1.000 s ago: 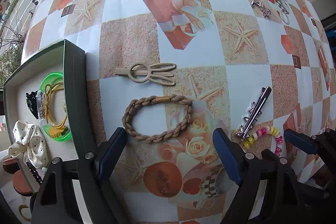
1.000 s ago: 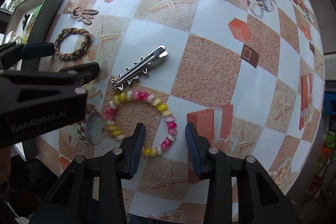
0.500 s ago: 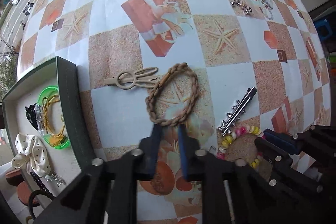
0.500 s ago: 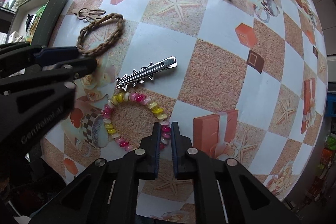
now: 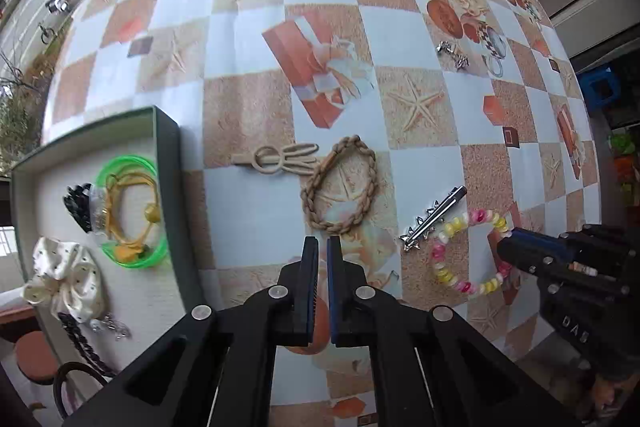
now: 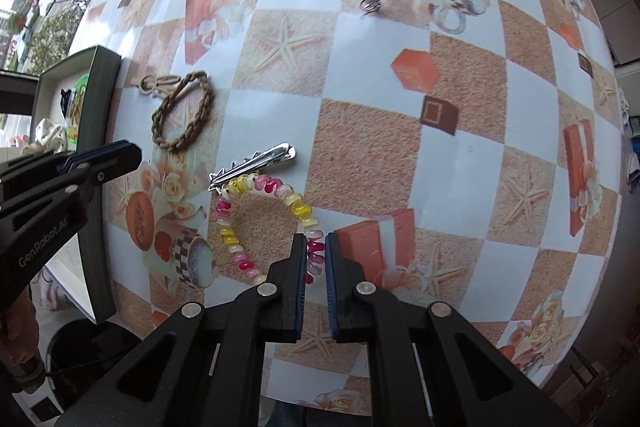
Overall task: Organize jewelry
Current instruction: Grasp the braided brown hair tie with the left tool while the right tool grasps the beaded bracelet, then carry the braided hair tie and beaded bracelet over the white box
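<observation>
Evidently the right gripper (image 6: pixel 316 255) was closed on the near arc of the pink-and-yellow coil bracelet (image 6: pixel 264 223), a few coils being pinched between its jaws, presumably so that the ring could be lifted and carried toward the box. The rest of the bracelet was seen lying on the tabletop (image 6: pixel 368 131), its far arc touching or just beside the silver star clip (image 6: pixel 256 163).

The left gripper (image 5: pixel 322 259) was seen nearly closed with nothing between its jaws, only a thin gap being left; it was held just short of the braided brown band (image 5: pixel 340 187), which lay free on the tabletop. That band was found touching the tips of the beige hairpin (image 5: pixel 276 159), and both lay just beside the dark green box (image 5: pixel 172 155), a placement judged handy for a short transfer.

Counted outside the box were one coil bracelet, one star clip, one braided band, one beige hairpin and one small silver charm (image 5: pixel 452 55) farther off. Inside the box, one green bangle (image 5: pixel 132 207) with a yellow cord (image 5: pixel 132 203) laid in it, one black claw clip (image 5: pixel 78 207), one white dotted scrunchie (image 5: pixel 64 279) and one black chain (image 5: pixel 80 343) were made out; smaller silver pieces there could not be counted. More items at the far edge of the tabletop were too small to tell apart.
</observation>
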Available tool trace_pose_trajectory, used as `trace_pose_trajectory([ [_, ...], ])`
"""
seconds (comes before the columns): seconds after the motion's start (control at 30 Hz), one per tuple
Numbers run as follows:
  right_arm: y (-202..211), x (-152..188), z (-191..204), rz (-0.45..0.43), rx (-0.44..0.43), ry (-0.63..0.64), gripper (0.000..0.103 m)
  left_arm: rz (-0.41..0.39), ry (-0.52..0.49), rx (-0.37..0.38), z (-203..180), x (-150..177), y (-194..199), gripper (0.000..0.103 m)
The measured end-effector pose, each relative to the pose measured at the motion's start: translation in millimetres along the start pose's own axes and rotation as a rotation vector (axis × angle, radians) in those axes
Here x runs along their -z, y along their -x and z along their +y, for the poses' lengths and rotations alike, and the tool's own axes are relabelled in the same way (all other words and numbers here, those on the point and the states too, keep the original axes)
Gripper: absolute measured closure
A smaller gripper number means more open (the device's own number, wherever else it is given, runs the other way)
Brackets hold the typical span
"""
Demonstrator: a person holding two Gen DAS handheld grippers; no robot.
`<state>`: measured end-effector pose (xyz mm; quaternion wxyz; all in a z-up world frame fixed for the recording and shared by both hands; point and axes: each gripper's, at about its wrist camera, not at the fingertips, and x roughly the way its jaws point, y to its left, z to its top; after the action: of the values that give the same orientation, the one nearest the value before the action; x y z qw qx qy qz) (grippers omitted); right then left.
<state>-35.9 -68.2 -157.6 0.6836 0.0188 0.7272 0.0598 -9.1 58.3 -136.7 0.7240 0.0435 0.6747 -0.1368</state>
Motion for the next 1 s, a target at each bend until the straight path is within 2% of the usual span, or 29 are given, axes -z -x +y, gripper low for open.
trace_pose_trajectory([
  [0.1, 1.9, -14.1, -17.4, -0.006, 0.003, -0.011, 0.094, -0.041, -0.038, -0.057, -5.9, 0.1, 10.4, 0.095],
  [0.13, 15.1, -13.8, -31.0, -0.006, 0.003, -0.015, 0.094, -0.048, -0.051, -0.072, -7.6, -0.9, 13.0, 0.095],
  [0.17, 21.2, -11.2, -47.5, -0.007, 0.002, -0.019, 0.094, -0.048, -0.063, -0.079, -8.3, -1.3, 13.2, 0.095],
  [0.27, 23.6, -13.4, -56.6, -0.007, 0.0, -0.037, 0.094, -0.044, -0.07, -0.107, -20.2, -5.9, 13.3, 0.095],
  [0.3, 23.5, -9.4, -62.6, -0.007, -0.003, -0.043, 0.094, -0.044, -0.071, -0.114, -21.2, -6.3, 12.4, 0.091],
  [0.33, 23.7, -4.6, -64.7, -0.007, -0.005, -0.047, 0.094, -0.044, -0.069, -0.114, -23.0, -8.3, 10.7, 0.057],
  [0.4, 26.6, -3.5, -69.9, -0.008, -0.007, -0.052, 0.094, -0.054, -0.051, -0.13, -27.7, -12.4, 7.6, 0.0],
  [0.47, 22.6, 5.2, -74.0, -0.009, -0.008, -0.055, 0.094, -0.079, -0.064, -0.161, -33.2, -13.7, 10.7, 0.0],
  [0.63, 22.5, 4.9, -91.0, -0.009, -0.01, -0.067, 0.094, -0.058, -0.045, -0.171, -36.1, -18.9, 1.5, 0.0],
  [0.8, 23.9, 7.7, -94.1, -0.017, -0.01, -0.078, 0.093, 0.007, 0.051, -0.132, -26.7, -27.4, -23.4, 0.0],
  [0.9, 32.2, 11.3, -104.1, -0.019, -0.009, -0.085, 0.093, 0.034, 0.054, -0.111, -27.0, -29.1, -36.2, 0.0],
  [1.0, 36.7, 12.0, -111.5, -0.018, -0.008, -0.088, 0.093, 0.05, 0.038, -0.098, -31.1, -29.5, -45.7, 0.005],
])
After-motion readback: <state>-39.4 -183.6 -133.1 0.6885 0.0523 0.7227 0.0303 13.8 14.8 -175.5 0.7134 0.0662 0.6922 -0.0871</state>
